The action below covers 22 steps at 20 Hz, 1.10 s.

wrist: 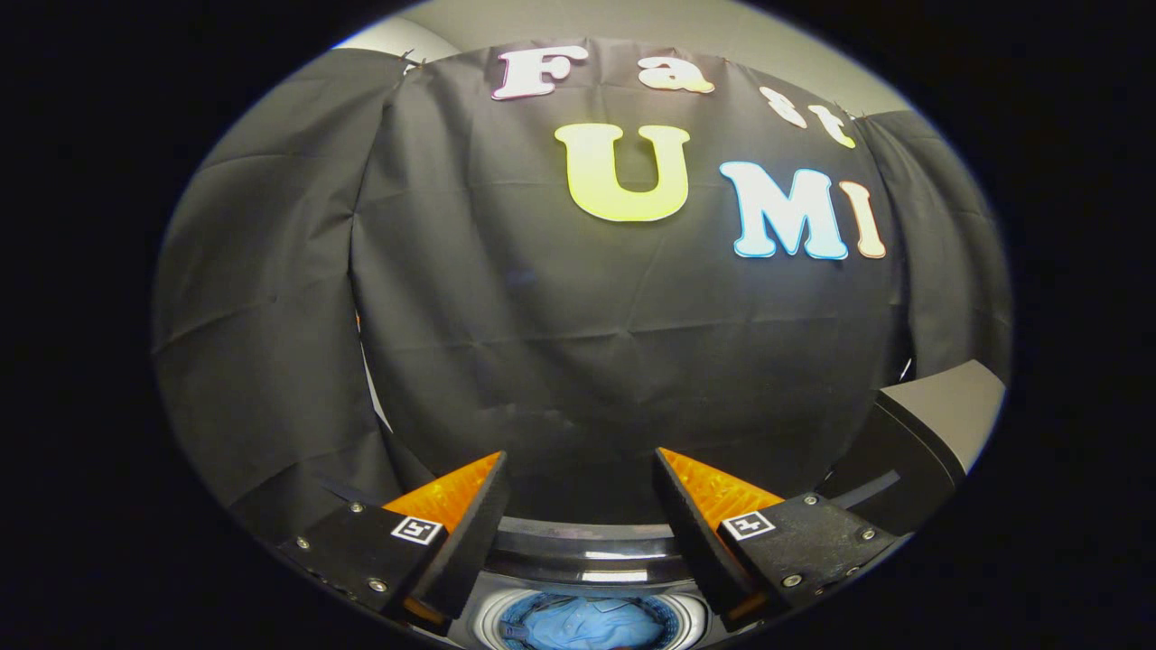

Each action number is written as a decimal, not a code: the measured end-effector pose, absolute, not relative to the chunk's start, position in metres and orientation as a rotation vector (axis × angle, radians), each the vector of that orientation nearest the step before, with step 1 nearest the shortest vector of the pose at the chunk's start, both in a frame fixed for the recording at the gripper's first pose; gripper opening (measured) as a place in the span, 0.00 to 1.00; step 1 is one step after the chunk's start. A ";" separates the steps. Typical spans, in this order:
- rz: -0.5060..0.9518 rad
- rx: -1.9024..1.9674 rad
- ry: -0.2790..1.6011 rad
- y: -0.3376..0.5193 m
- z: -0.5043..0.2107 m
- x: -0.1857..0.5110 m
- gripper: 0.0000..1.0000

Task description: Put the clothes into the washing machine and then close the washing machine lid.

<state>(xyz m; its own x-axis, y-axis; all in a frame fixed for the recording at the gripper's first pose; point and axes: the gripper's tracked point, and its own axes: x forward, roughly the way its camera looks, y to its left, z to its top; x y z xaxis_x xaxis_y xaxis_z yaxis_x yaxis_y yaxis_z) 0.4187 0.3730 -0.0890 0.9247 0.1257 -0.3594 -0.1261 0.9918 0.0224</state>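
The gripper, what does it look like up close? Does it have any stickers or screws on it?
The gripper has two wedge-shaped fingers that taper toward their tips, with ribbed outer faces. Each sits on a flat dark mount held by small silver screws. Each mount carries one small square black-and-white marker, like a tiny code sticker. No cables can be seen on it.

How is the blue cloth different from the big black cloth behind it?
The blue clothes lie bunched inside the washing machine's round drum, below and between the gripper fingers; the black cloth hangs upright as the booth wall, far beyond them. The blue clothes look small and crumpled; the black cloth is wide and mostly smooth, with faint creases. Both are fabric. The fingers are spread apart, holding nothing.
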 end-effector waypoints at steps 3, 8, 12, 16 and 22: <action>0.136 -0.005 0.349 0.374 -0.089 0.411 0.97; 0.144 -0.004 0.326 0.374 -0.091 0.397 0.97; 0.159 -0.004 0.289 0.374 -0.092 0.385 0.96; 0.161 -0.008 0.262 0.373 -0.095 0.375 0.96; 0.166 -0.009 0.244 0.373 -0.099 0.363 0.96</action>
